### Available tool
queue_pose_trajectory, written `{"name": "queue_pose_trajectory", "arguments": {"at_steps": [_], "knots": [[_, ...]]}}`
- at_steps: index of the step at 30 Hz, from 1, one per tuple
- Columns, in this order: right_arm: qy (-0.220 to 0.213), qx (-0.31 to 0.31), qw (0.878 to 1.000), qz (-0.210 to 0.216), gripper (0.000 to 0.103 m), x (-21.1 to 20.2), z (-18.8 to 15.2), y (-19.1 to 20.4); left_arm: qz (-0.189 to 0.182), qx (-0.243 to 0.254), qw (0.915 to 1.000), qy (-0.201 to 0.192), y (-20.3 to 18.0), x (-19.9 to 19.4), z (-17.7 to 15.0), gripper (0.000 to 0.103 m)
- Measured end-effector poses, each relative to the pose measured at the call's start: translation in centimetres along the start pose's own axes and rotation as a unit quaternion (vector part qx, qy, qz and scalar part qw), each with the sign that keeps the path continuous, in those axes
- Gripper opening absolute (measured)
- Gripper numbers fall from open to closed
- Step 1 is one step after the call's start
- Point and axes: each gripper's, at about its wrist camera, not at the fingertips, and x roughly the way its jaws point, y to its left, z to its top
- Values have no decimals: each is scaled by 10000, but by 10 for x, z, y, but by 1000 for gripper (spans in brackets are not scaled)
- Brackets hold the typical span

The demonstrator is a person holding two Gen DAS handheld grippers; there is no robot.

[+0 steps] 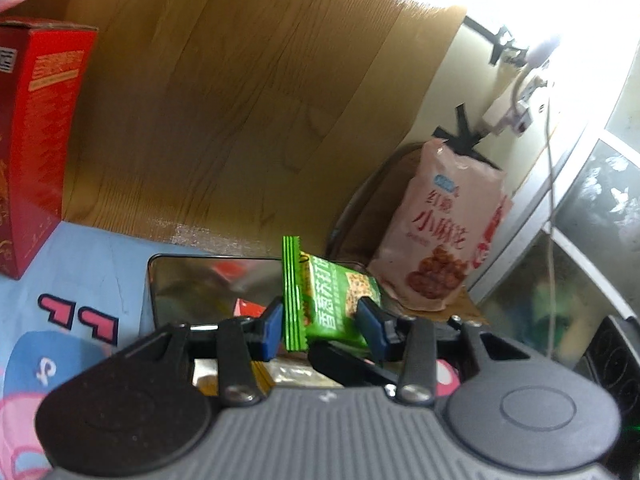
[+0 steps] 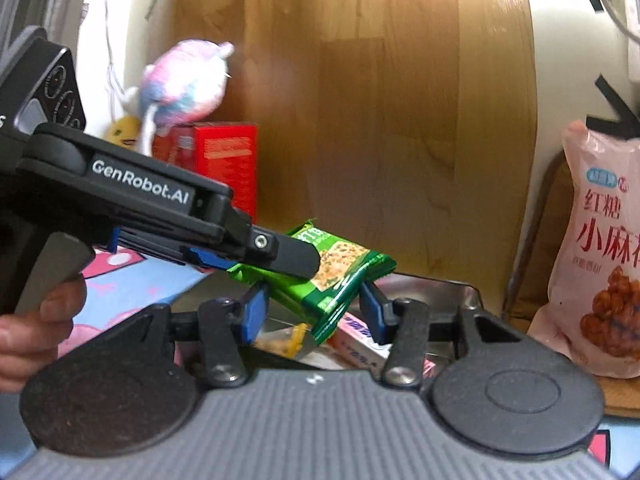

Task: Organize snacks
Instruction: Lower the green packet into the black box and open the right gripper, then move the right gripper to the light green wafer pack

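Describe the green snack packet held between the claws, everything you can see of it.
The small glossy green plastic cracker packet has crimped striped end seals, yellow and white lettering and a picture of a speckled cracker. It hangs tilted in the air above the metal tray of other snacks. The left claw grips one end; the right claw flanks the lower end, its grip uncertain.

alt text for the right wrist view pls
Two tongs share a green snack packet above a metal tray: the nearer pair brackets it, the left tongs clamp its far end. A pink snack bag stands right, a red box behind.
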Motion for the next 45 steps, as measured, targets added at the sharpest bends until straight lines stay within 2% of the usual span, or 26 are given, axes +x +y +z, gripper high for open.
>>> {"name": "queue_pose_trajectory", "arguments": {"at_steps": [4,10,20,27,31,35,37,40,43,45], "knots": [[102,103,9998,-124,54,11,-2,-6,191,129,9997,11,-2,11,0,39],[108,219,9992,-322,55,13,-4,-10,781,421,9960,-135,-12,7,-4,42],[-96,534,9979,-340,55,-34,-18,8,1390,919,9853,-387,-39,-33,-26,47],[-202,684,9971,-267,60,-64,-36,35,1542,968,9821,-474,-45,-65,-48,50],[-25,630,9980,-95,60,-68,-50,53,1617,804,9818,-588,-33,-90,-66,51],[265,486,9982,229,59,-64,-62,73,1875,137,9801,-643,9,-117,-91,51],[361,313,9983,321,58,-58,-63,82,2166,-56,9746,-561,29,-124,-105,51],[486,98,9982,324,58,-43,-57,93,2531,-57,9662,-490,45,-129,-126,51],[673,-32,9970,391,59,-25,-49,100,2613,-151,9638,-500,54,-131,-136,51],[893,-116,9955,304,59,-8,-45,105,2535,-274,9652,-576,55,-133,-135,51]]}}
